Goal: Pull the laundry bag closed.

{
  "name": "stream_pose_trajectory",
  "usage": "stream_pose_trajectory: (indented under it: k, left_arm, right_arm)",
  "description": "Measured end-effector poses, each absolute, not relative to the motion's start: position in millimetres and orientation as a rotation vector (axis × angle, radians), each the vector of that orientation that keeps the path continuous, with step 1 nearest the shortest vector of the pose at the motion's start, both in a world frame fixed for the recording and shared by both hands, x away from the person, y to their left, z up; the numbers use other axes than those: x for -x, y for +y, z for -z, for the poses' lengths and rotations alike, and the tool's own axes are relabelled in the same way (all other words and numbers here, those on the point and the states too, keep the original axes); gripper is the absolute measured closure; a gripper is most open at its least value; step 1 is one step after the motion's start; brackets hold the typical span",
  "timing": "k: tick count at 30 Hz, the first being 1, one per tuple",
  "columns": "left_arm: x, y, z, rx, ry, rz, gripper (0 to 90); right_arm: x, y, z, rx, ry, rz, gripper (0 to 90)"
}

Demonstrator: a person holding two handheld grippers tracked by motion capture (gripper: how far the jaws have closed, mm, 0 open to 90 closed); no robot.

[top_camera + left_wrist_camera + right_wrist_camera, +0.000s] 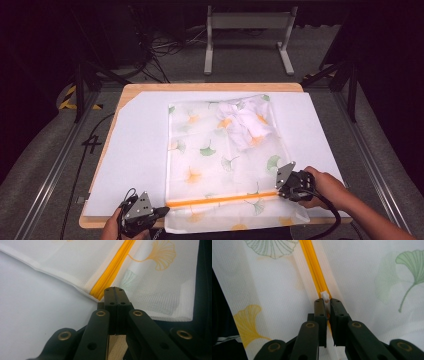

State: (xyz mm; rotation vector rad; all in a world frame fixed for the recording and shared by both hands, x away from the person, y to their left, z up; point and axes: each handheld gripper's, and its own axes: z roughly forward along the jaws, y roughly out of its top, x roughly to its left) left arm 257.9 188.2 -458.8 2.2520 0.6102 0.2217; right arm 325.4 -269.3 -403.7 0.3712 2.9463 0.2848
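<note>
White sheet (135,150) on wooden table (210,86) — dark room.

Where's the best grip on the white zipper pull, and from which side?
Grip the zipper pull by its flat white tab, gripper jaws on its two faces, coming in along the orange zipper from its right end. The right gripper already pinches it so.

In the high view, the mesh bag (220,150) ran off the bottom edge, and the white garment (245,125) inside was veiled by mesh. In the right gripper view, jaws partly hid the zipper pull (325,295).
</note>
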Motion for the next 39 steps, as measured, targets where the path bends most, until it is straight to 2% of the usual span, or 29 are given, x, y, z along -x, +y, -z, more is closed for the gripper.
stream_pose_trajectory:
  k: [39]
  left_arm:
    - [-259, 189, 459, -2.250, 0.611, -0.214, 90.0]
  right_arm:
    - [-327, -299, 397, -0.474, 2.932, -0.186, 84.4]
